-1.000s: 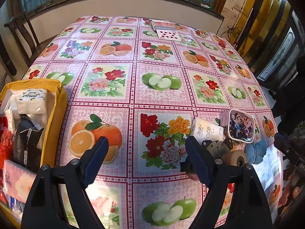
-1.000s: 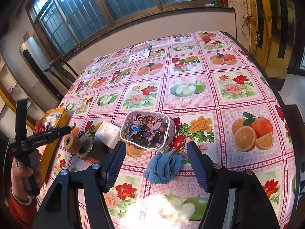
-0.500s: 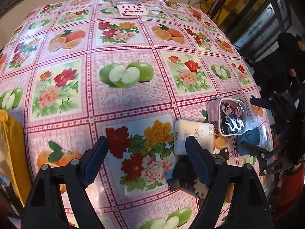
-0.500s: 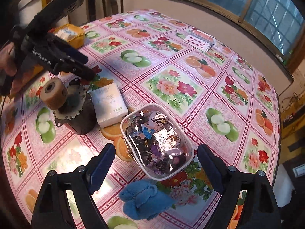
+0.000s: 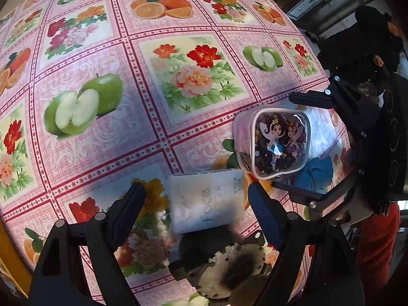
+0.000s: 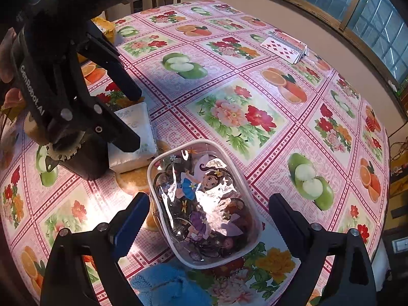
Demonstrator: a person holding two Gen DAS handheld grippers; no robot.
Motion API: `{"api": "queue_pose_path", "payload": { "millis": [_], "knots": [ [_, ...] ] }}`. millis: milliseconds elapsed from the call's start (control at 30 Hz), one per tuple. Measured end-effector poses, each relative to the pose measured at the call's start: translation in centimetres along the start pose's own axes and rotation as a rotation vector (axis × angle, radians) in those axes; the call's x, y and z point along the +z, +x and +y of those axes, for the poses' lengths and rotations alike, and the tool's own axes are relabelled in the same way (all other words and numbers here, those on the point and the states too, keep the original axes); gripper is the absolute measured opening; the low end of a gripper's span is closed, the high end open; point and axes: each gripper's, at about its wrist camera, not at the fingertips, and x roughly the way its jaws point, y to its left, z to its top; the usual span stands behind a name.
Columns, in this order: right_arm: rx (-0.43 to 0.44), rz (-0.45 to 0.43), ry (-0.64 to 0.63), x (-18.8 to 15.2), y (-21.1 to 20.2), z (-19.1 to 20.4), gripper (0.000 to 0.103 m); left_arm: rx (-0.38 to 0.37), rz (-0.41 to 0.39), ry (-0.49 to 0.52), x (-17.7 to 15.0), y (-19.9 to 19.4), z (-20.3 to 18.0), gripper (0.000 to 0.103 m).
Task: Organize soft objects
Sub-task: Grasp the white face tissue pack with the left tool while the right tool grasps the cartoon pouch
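Observation:
A white tissue pack (image 5: pixel 206 204) marked "Face" lies flat on the fruit-and-flower tablecloth (image 5: pixel 107 140). My left gripper (image 5: pixel 196 193) is open just above it, one finger on each side, not touching. In the right wrist view the tissue pack (image 6: pixel 135 132) sits under the left gripper (image 6: pixel 134 118). A clear pouch with cartoon fairies (image 6: pixel 204 204) lies between the spread fingers of my open right gripper (image 6: pixel 209 201). A blue cloth (image 6: pixel 165 288) is bunched at the near edge. In the left wrist view the pouch (image 5: pixel 275 145), blue cloth (image 5: pixel 316 173) and right gripper (image 5: pixel 284 142) are at the right.
A black cylinder topped by a toothed metal disc (image 5: pixel 229 267) stands right beside the tissue pack, seen also as the cylinder (image 6: pixel 84 158). Playing cards (image 6: pixel 285 48) lie at the far side. A yellow bag (image 6: pixel 104 25) sits far left. A red sleeve (image 5: pixel 377 242) is at the table's right edge.
My left gripper has swung right and dropped close over the tissue pack. The right gripper has moved forward and down so the fairy pouch now lies between its fingers.

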Motion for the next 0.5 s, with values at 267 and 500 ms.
{"api": "queue_pose_path", "payload": {
  "millis": [267, 500],
  "knots": [
    [0.001, 0.037, 0.048, -0.7, 1.5, -0.7, 0.094, 0.043, 0.053, 0.021, 0.3, 1.3, -2.7, 0.083],
    [0.005, 0.029, 0.073, -0.7, 1.4, -0.7, 0.092, 0.141, 0.099, 0.014, 1.0, 2.5, -4.1, 0.083]
  ]
}}
